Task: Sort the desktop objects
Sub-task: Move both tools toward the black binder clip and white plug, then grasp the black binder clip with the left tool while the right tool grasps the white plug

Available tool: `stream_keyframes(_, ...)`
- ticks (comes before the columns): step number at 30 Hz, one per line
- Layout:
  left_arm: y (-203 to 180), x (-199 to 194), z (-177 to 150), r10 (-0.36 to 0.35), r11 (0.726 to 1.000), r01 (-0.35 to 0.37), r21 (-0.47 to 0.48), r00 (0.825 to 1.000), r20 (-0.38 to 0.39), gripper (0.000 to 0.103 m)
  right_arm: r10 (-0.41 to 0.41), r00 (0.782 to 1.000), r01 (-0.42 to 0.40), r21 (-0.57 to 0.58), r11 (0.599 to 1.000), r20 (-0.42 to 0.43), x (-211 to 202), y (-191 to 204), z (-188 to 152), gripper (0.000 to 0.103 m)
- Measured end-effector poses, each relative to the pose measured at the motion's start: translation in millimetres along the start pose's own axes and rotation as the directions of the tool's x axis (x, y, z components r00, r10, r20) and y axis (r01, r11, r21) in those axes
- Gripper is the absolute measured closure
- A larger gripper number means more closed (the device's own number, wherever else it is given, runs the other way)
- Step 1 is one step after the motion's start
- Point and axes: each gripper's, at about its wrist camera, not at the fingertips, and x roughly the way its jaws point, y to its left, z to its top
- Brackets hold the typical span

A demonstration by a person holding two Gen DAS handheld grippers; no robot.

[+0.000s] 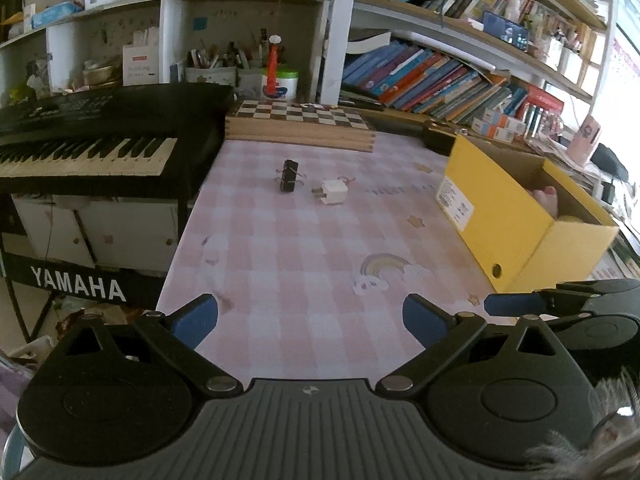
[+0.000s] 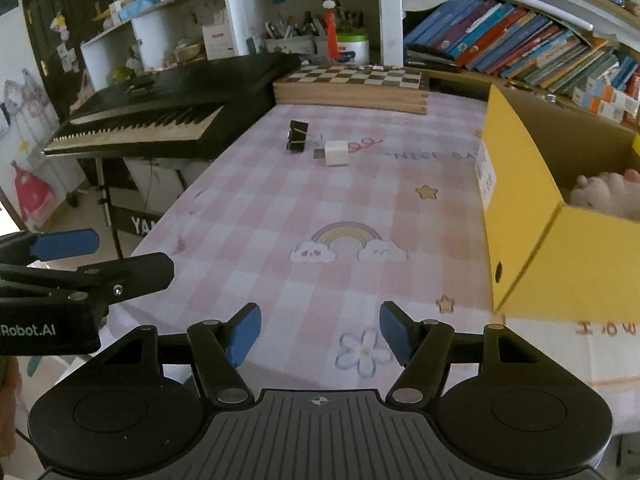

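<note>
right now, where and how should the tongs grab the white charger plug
Grip the white charger plug across its flat cube body, not the metal prongs, which stick out toward the black binder clip. Come from above with the right tongs, fingers closing on the near and far faces: the clip sits close on the prong side, so that side probably offers little room.

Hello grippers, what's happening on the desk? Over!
Both hand-held grippers open, empty: left, right. Binder clip and charger plug loose, yellow box beside. Path unobstructed.
</note>
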Motion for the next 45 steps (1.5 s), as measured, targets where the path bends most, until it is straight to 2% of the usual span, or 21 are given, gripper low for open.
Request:
stream_keyframes(9, 2.1, 40.5, 33.6, 0.031, 0.999, -0.031, -0.013, 0.999, 0.008, 0.004, 0.030, 1.000, -0.030, -0.039, 0.999, 0.003, 31.2, -10.4, 33.5, 0.036)
stream_keyframes(21, 5.8, 96.1, 81.6, 0.081, 0.997, -0.081, -0.015, 0.997, 0.021, 0.004, 0.055, 0.997, -0.053, -0.040, 0.998, 0.055, 75.0, -22.3, 87.1, 0.036)
stream_keyframes(27, 10.0, 125.5, 104.1, 0.098, 0.995, -0.098, -0.006, 0.995, 0.030, 0.004, 0.052, 0.997, -0.051, -0.014, 0.999, 0.055, 105.9, -24.3, 107.5, 0.036)
stream_keyframes(35, 17.4, 153.7, 120.1, 0.117, 0.993, -0.117, -0.021, 0.993, 0.024, 0.004, 0.035, 0.998, -0.034, -0.011, 0.999, 0.047, 143.8, -21.5, 122.8, 0.036)
stream_keyframes(45, 26.7, 188.1, 129.8, 0.114, 0.993, -0.114, -0.043, 0.993, 0.001, 0.004, 0.019, 0.999, -0.018, -0.017, 1.000, 0.032, 171.3, -25.0, 128.3, 0.036)
